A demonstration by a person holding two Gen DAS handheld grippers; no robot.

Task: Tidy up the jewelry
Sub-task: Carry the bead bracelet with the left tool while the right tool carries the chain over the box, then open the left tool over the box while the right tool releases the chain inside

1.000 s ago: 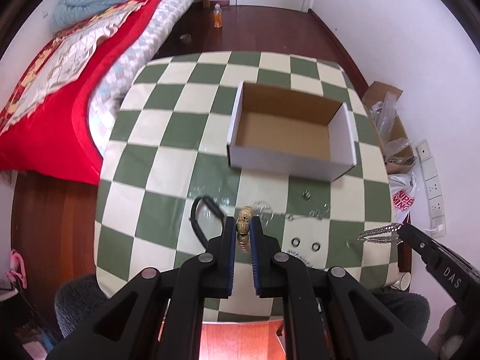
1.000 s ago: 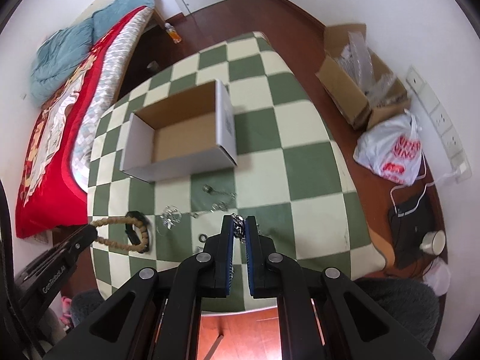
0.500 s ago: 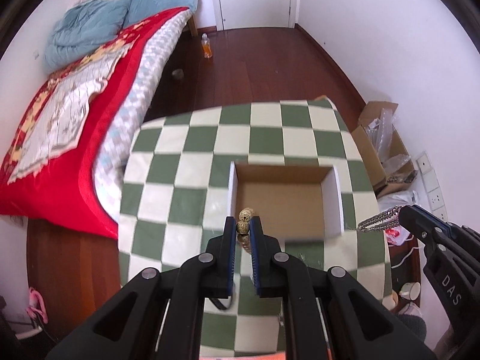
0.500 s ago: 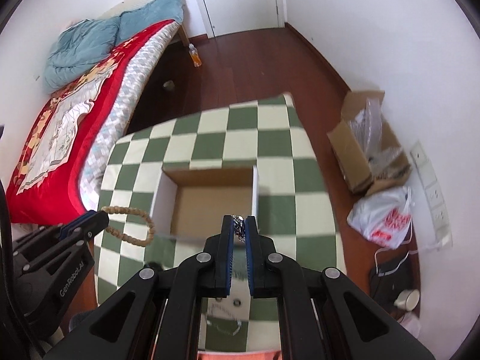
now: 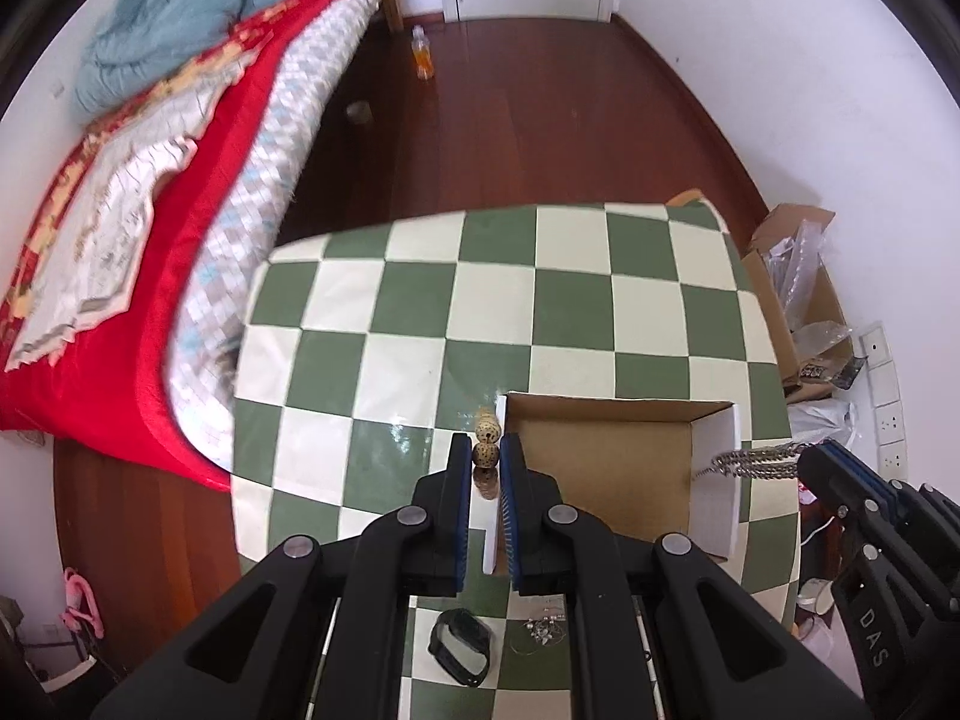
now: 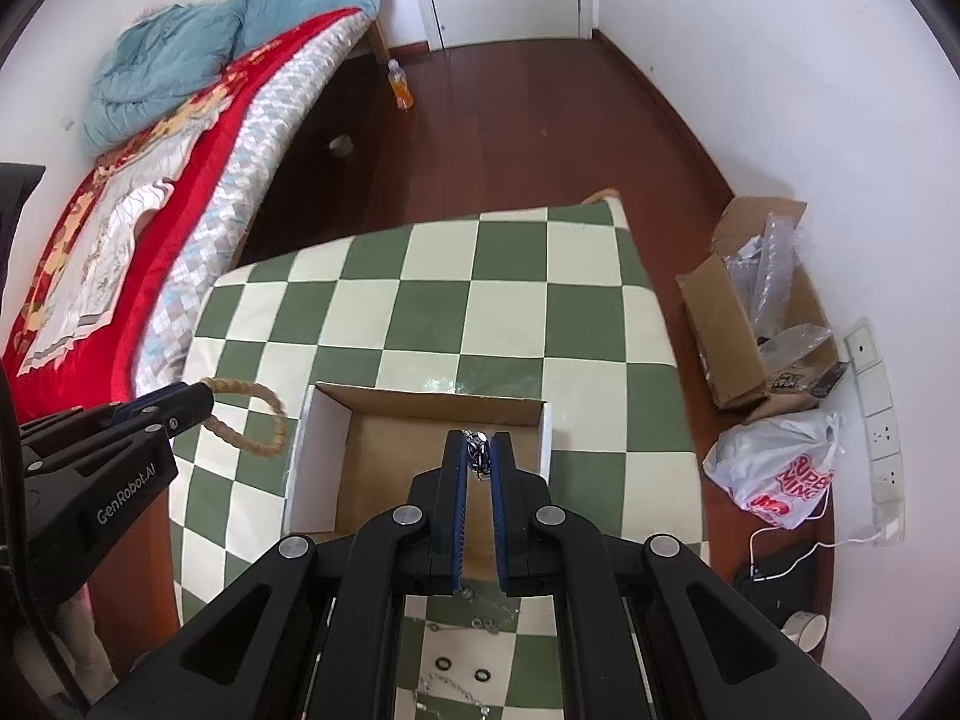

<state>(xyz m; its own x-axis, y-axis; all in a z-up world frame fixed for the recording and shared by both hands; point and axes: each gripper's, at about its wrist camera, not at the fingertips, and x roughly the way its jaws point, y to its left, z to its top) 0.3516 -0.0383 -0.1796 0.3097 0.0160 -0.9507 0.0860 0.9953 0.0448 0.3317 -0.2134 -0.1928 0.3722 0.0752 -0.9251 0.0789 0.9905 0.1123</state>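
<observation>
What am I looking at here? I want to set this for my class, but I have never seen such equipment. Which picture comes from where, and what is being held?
There is no robot: a person holds one black two-fingered tool in each hand, with a wide-angle camera on each looking along its fingers. In the left view, the left tool is shut on a beaded bracelet; the right tool enters from the side. In the right view, the right tool pinches a silver chain over an open cardboard box. The box sits on a table with a green-and-cream checked cloth. Near the camera lie a black band, two small dark rings and thin silvery pieces.
</observation>
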